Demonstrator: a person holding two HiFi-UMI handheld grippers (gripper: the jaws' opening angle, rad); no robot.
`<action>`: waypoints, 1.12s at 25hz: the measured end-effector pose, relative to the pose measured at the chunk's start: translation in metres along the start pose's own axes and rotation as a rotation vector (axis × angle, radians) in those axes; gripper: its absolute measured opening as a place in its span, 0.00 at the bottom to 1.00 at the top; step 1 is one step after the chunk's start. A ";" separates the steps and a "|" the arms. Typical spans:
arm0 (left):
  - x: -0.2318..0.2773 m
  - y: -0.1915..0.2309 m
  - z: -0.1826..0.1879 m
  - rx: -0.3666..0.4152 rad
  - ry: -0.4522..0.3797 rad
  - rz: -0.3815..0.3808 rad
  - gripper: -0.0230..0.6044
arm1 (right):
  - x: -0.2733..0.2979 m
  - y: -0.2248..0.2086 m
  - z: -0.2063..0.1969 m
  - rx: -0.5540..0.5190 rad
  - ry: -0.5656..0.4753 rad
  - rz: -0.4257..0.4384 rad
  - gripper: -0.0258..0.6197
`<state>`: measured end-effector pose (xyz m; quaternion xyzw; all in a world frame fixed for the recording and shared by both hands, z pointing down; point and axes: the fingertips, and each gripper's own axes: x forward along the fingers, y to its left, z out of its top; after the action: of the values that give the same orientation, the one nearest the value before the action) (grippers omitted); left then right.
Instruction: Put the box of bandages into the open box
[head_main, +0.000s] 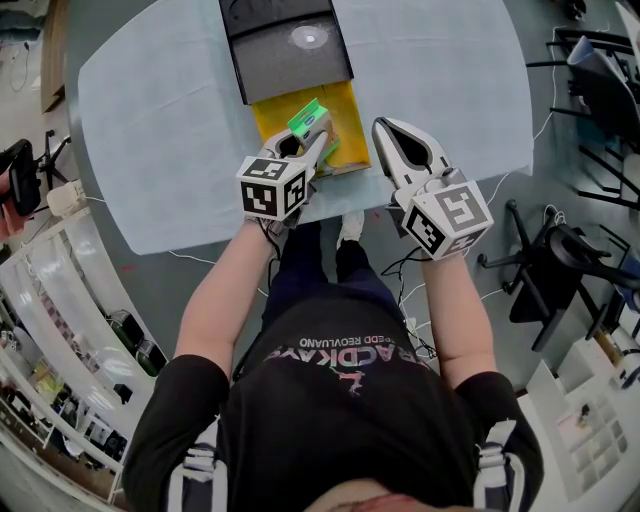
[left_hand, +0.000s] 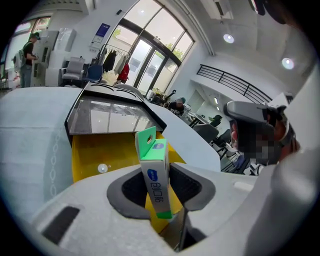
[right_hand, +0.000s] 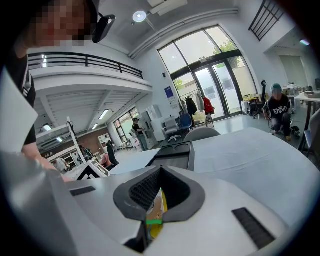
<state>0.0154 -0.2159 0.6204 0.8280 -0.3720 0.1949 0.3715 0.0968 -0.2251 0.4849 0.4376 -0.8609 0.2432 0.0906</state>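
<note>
The green and white box of bandages (head_main: 310, 118) (left_hand: 156, 175) stands between the jaws of my left gripper (head_main: 319, 140) (left_hand: 154, 170), tab end forward, over the near part of the open box's yellow inside (head_main: 272, 115) (left_hand: 100, 150). A strip of yellow shows between the bandage box and the right pad, so the pads do not press on it. The open box's dark lid (head_main: 285, 45) lies folded back beyond. My right gripper (head_main: 385, 128) (right_hand: 160, 170) hovers just right of the open box, its jaws together and holding nothing.
The table (head_main: 150, 120) has a pale blue cover, and its near edge runs just below both grippers. A black office chair (head_main: 560, 270) and cables stand on the floor at the right. Shelving (head_main: 60, 330) lines the left side.
</note>
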 end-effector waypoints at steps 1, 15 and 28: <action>0.000 0.002 -0.001 0.007 0.002 0.010 0.24 | 0.000 0.001 0.000 0.000 0.000 0.000 0.05; -0.002 0.011 -0.004 0.235 0.053 0.186 0.45 | -0.006 0.007 0.000 0.002 -0.007 0.001 0.05; -0.029 0.032 -0.001 0.204 0.030 0.293 0.49 | -0.012 0.021 0.006 -0.012 -0.017 0.024 0.06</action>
<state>-0.0283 -0.2157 0.6187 0.7953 -0.4615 0.2961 0.2586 0.0873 -0.2092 0.4682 0.4289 -0.8682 0.2355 0.0829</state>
